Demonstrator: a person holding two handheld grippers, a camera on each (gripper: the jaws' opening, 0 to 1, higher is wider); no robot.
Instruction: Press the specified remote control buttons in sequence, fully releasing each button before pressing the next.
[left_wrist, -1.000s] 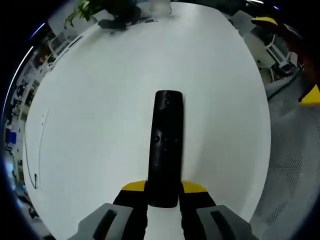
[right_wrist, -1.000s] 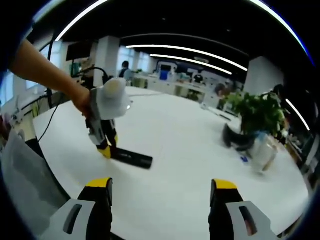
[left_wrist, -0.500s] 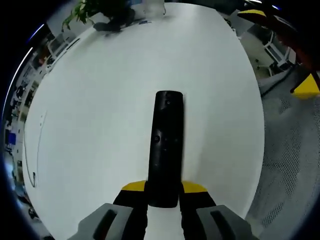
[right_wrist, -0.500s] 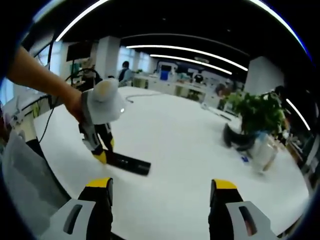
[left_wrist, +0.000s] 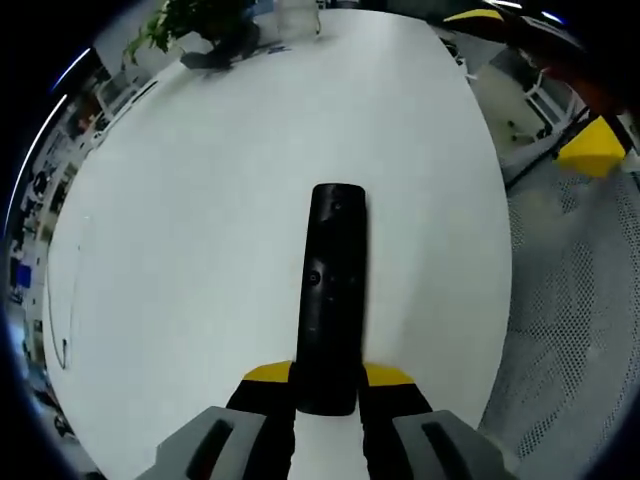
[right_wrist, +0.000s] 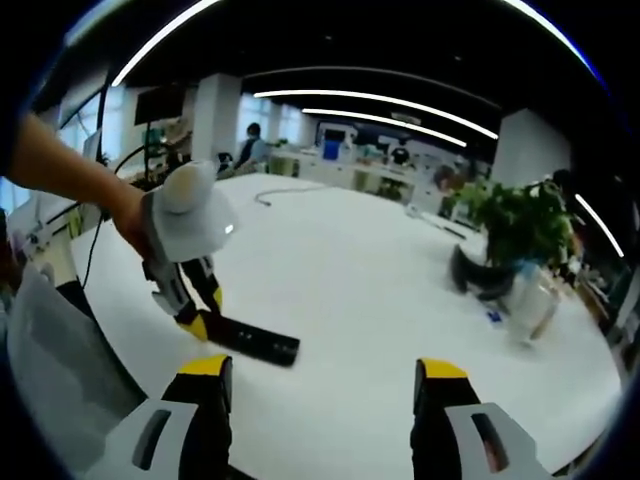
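We clamp the left gripper (left_wrist: 325, 385) on the light, rigid remote (left_wrist: 329, 290) by its near end, our right gripper (right_wrist: 320, 385) spread wide.

The left gripper view looks steeply down along its own jaws onto the white table (left_wrist: 200, 250), close above the black remote (left_wrist: 329, 290) that runs away from the lens. The right gripper view sits lower and further back, facing nearly level across the same table (right_wrist: 360, 280) toward the room, with the left gripper (right_wrist: 200, 325) and remote (right_wrist: 255, 343) at its left. Both views share the table, the remote and the potted plant (left_wrist: 205, 20) (right_wrist: 515, 225).
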